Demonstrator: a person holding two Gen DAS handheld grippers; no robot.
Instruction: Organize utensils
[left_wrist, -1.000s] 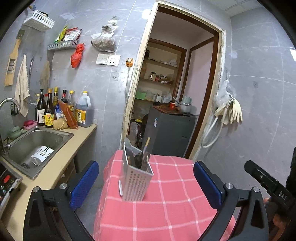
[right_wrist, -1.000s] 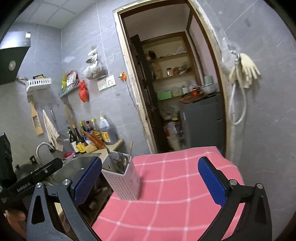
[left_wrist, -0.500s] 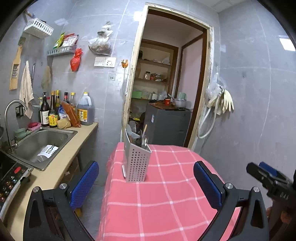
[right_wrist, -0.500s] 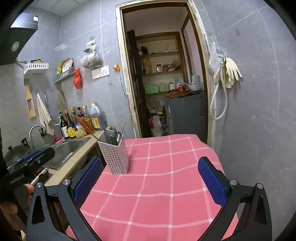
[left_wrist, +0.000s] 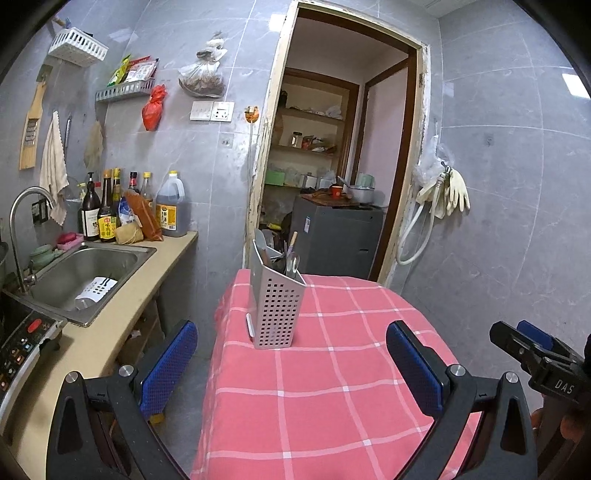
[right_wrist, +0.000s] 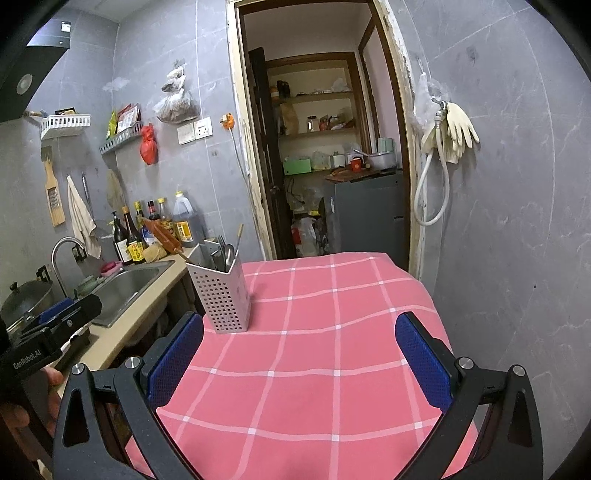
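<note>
A perforated utensil holder (left_wrist: 275, 310), cutlery (left_wrist: 290, 258) upright inside, stands at the pink checked table's (left_wrist: 332, 387) left edge; the left gripper (left_wrist: 291, 365) and right gripper (right_wrist: 301, 360) gape empty nearby, best kept well clear.

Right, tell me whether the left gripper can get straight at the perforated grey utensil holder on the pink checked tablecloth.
Probably yes. The left gripper is open and empty, and the perforated grey utensil holder stands upright ahead of it between the fingers' line, with only bare pink checked tablecloth between them.
</note>
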